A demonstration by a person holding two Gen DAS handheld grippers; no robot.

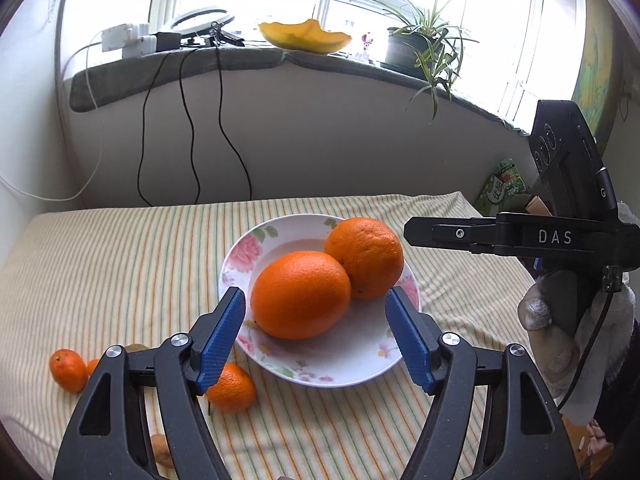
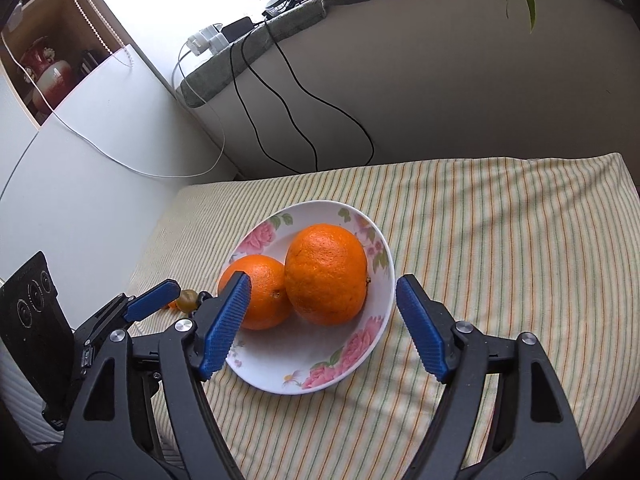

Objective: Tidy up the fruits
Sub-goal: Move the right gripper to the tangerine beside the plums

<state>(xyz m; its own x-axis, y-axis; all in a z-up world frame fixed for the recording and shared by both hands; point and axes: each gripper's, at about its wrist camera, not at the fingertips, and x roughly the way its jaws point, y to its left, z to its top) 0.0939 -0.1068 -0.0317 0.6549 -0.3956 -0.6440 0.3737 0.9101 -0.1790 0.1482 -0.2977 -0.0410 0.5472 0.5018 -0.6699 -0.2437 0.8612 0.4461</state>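
Both sets of fingers are spread wide and pinch nothing. The left gripper hangs over the near rim of a white plate painted with pink flowers, which sits on a tabletop covered by a striped cloth. Two big oranges lie on the plate, touching each other. The nearer orange sits just ahead of the left fingertips, closer to the left finger than to the right one, with clear air on both sides of it. The farther orange rests behind it and toward the right finger's side.

Off the plate, small mandarins lie on the cloth outside the left finger: one mandarin is partly hidden under that finger, just beside the plate rim, and another mandarin lies well out to the left. A small brownish fruit shows low down beside the gripper's arm.

The right gripper also faces the same plate from its other side. Between its spread fingers the rounder orange sits just ahead; the other orange is half covered by its left finger. The plate's rim comes close to its right finger without touching.

A gloved hand holds the right gripper at the edge of the left view.
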